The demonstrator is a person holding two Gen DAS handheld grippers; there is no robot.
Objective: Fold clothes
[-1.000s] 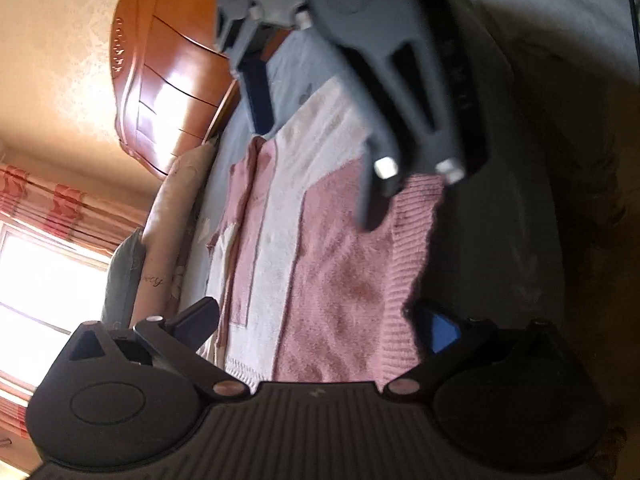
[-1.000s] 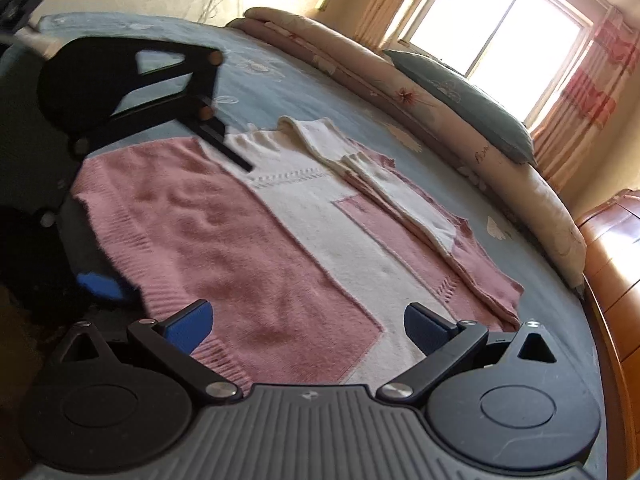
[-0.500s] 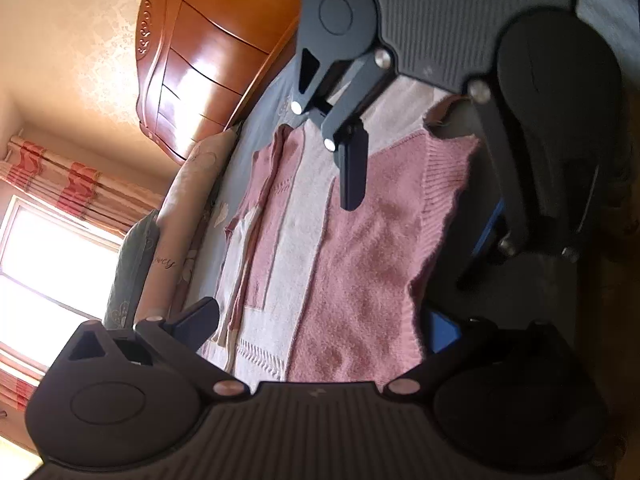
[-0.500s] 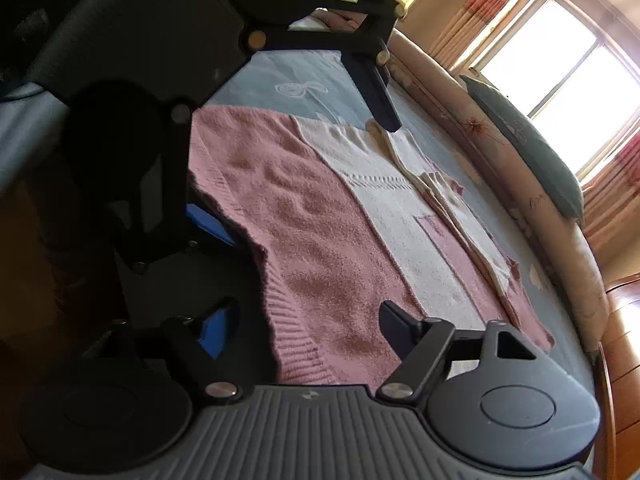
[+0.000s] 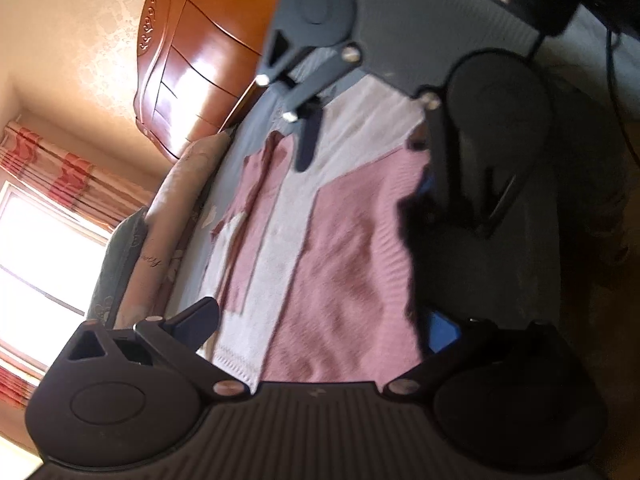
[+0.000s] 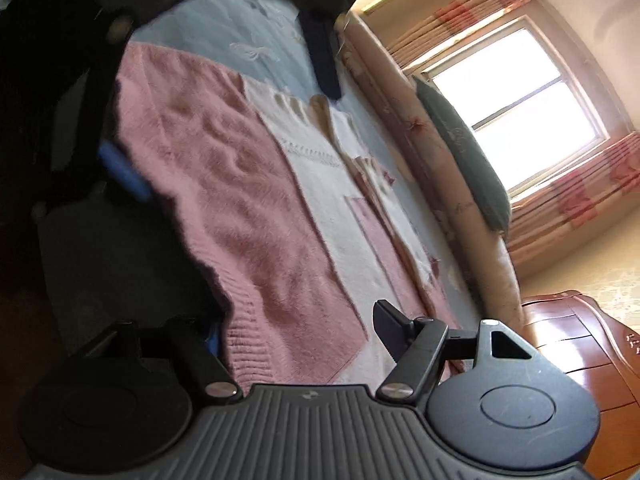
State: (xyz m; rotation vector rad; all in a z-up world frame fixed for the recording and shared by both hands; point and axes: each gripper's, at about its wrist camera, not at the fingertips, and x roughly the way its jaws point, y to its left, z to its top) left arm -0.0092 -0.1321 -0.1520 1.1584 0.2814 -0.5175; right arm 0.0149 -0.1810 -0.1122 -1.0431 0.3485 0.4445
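Right gripper closing over near sweater hem, not yet pinched. Left gripper released. Risk: pads catch top layer only, fold skews.

Both wrist cameras sit close over the bed edge, tilted down, rolled sideways, facing across the pink-and-white sweater. Each catches the other gripper in its upper frame.
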